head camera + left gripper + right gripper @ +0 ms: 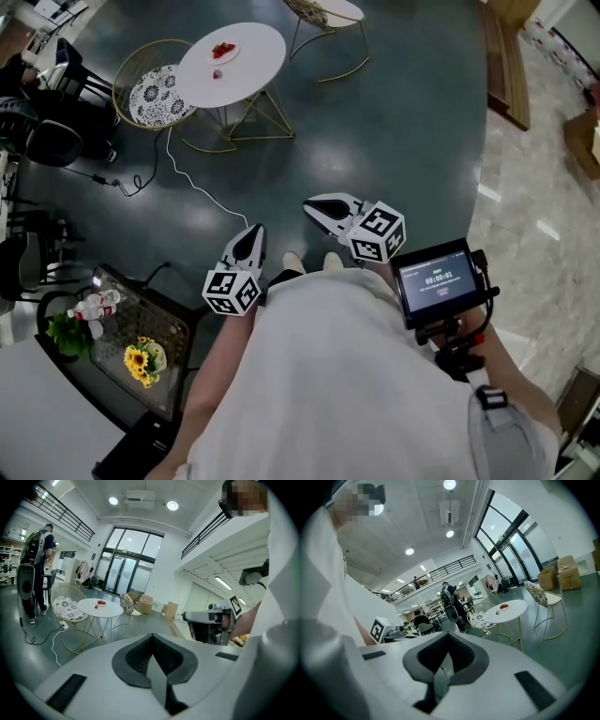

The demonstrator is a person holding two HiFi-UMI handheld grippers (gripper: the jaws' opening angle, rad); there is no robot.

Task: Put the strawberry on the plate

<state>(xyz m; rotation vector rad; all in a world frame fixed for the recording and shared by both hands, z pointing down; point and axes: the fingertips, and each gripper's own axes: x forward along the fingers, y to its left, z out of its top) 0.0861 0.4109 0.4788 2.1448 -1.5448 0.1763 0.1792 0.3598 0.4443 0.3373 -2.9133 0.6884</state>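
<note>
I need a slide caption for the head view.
Left gripper and right gripper, both shut, far from the white table with strawberries.

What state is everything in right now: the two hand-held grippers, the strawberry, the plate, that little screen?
Left hand-held gripper: shut, empty, far from the table.
Right hand-held gripper: shut, empty, also far from the table.
Loose strawberry: lying on the white table beside the plate, not on it.
Plate: on the table, with red fruit already on it.
Screen: switched on.
</note>
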